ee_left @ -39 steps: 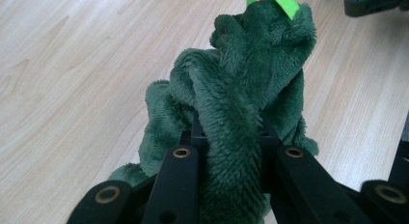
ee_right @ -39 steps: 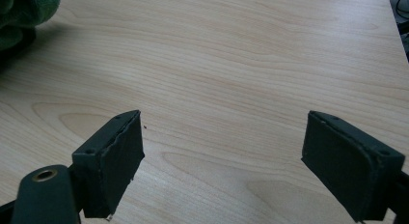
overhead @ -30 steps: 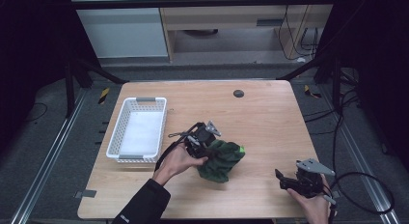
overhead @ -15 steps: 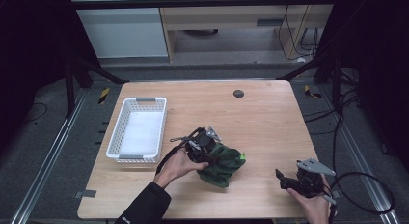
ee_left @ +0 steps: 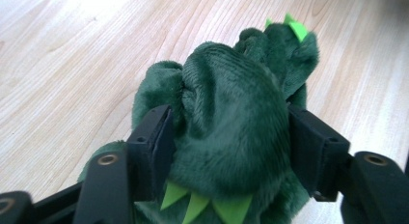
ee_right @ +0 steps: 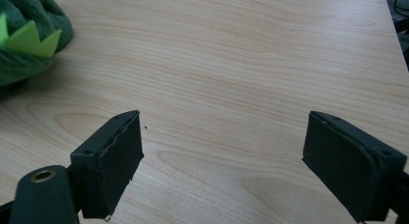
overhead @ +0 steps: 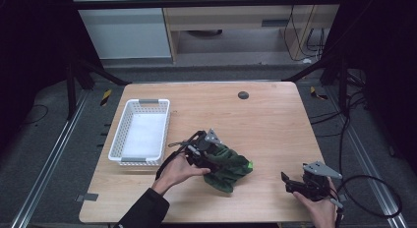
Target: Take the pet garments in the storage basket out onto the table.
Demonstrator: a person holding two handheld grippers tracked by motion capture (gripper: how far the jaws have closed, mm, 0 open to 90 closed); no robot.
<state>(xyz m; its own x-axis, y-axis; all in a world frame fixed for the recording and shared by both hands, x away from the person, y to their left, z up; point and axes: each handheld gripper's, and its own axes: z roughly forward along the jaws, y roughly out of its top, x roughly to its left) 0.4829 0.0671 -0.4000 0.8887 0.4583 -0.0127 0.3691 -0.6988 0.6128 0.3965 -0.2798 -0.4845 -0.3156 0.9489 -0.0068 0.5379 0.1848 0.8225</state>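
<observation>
A dark green plush toy [overhead: 230,165] with light green spikes lies near the table's front middle. In the left gripper view the plush toy [ee_left: 231,122] bulges between both black jaws, which press into its sides. My left gripper [overhead: 210,156] is shut on the toy's left part, held by a hand coming from the lower left. My right gripper [overhead: 291,185] rests at the front right corner, well apart from the toy. In the right gripper view my right gripper [ee_right: 222,156] is open over bare wood, with the toy's spiked edge [ee_right: 29,38] at the top left.
A white slotted basket [overhead: 118,139] stands on the left side of the wooden table [overhead: 265,125], a short way from the left gripper. A small black round spot [overhead: 243,95] lies near the table's far edge. Cables trail off the right side of the table.
The left gripper and the plush have shifted slightly right and toward the front edge, and the toy's shape has bunched a little. The right gripper has not moved.
</observation>
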